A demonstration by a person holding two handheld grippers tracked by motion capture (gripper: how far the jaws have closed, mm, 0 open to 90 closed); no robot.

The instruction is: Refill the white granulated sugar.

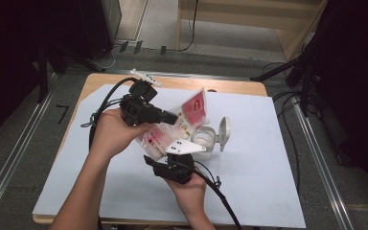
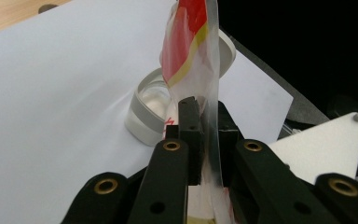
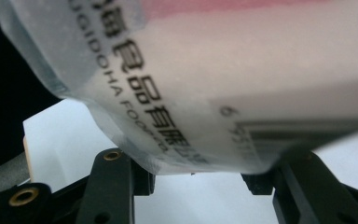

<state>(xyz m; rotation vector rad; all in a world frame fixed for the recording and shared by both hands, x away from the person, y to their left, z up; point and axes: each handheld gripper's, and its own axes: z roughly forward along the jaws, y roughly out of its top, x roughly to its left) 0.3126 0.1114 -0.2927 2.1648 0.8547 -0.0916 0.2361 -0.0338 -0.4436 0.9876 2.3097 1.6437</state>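
Left tongs pinch the bag; right tongs gape beneath it, holding nothing. Tilt the bag slowly over the open jar, mouth centred.

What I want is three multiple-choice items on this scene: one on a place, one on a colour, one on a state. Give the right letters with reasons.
1. Where does the round container stand?
A. On the white sheet, beside the packet
B. On the floor
C. On bare wood at the table's corner

2. What colour is the container?
A. Blue
B. White
C. Green

3. How does the left gripper stand?
A. Open, away from the packet
B. Shut on the container's lid
C. Shut on the packet

Answers:
1 A, since the high view shows it on the sheet right next to the packet.
2 B, since its wall and hinged lid are both white.
3 C, since the left gripper view shows its fingers clamping the packet's thin film.
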